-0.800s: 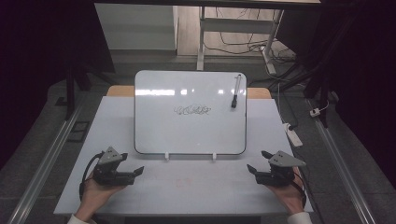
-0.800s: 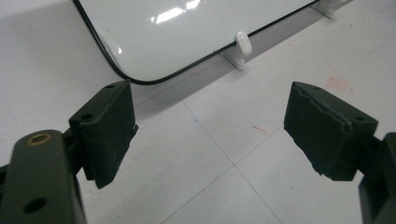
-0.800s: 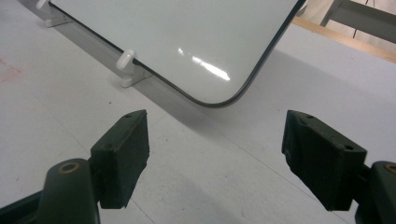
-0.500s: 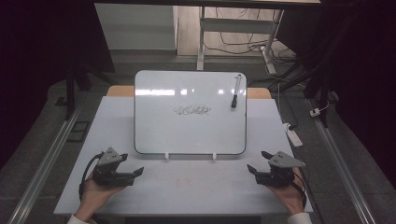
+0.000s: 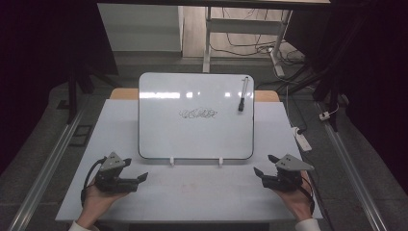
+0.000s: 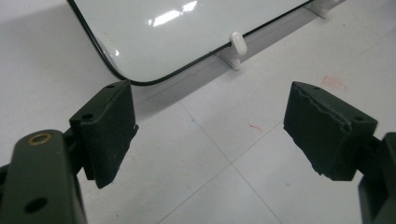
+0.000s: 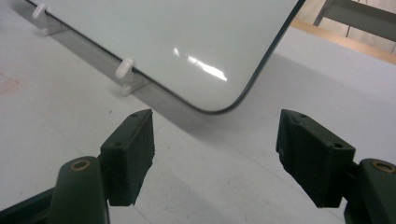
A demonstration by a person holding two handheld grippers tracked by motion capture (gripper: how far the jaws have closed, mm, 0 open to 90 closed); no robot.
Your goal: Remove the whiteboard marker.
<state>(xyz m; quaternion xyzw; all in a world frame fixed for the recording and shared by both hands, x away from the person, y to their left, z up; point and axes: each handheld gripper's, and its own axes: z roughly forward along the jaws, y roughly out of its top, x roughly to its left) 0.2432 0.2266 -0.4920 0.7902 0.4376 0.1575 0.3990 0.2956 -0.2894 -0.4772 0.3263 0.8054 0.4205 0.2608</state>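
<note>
The whiteboard [image 5: 196, 115] lies on the white surface [image 5: 192, 192], its near edge resting against two small white clips [image 5: 172, 161], with a dark scribble [image 5: 197, 114] at its middle and a black marker [image 5: 243, 94] by its far right corner. The left tool [image 5: 142, 176] and right tool [image 5: 260, 166] rest near its near corners, apart from it, both spread wide and holding nothing.
</note>
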